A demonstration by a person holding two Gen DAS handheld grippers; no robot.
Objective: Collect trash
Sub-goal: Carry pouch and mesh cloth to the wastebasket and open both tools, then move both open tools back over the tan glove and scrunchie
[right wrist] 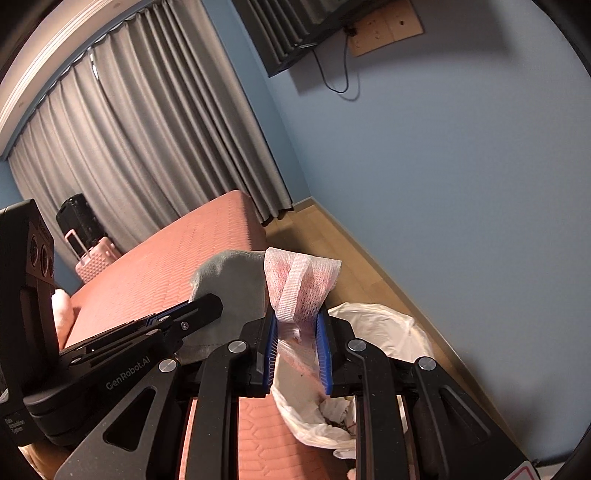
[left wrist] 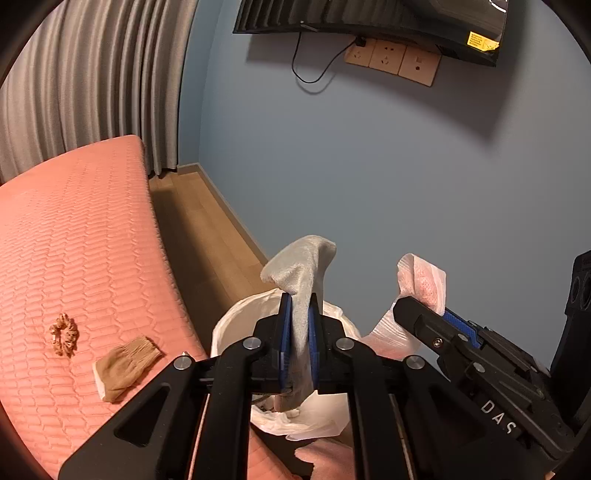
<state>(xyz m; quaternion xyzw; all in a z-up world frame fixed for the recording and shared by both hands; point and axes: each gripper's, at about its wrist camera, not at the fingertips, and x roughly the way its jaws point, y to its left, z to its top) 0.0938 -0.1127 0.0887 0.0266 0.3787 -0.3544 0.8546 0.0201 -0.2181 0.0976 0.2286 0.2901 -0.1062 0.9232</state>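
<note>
My left gripper (left wrist: 299, 302) is shut on a grey sock (left wrist: 303, 273) and holds it above the white-lined trash bin (left wrist: 229, 325) beside the bed. My right gripper (right wrist: 297, 317) is shut on a pink-and-white pad (right wrist: 299, 280), also above the bin (right wrist: 384, 325). The right gripper (left wrist: 424, 302) with the pad (left wrist: 421, 277) shows at right in the left wrist view. The left gripper (right wrist: 210, 306) with the sock (right wrist: 229, 273) shows at left in the right wrist view. A tan sock (left wrist: 125, 362) and a tan scrunchie (left wrist: 64, 334) lie on the pink bed (left wrist: 74, 240).
Blue wall (left wrist: 369, 166) stands just behind the bin, with a wooden floor strip (left wrist: 199, 229) between bed and wall. Grey curtains (left wrist: 85, 81) hang at the far end. A pink suitcase (right wrist: 94, 258) stands past the bed. A wall-mounted screen (left wrist: 369, 18) hangs above.
</note>
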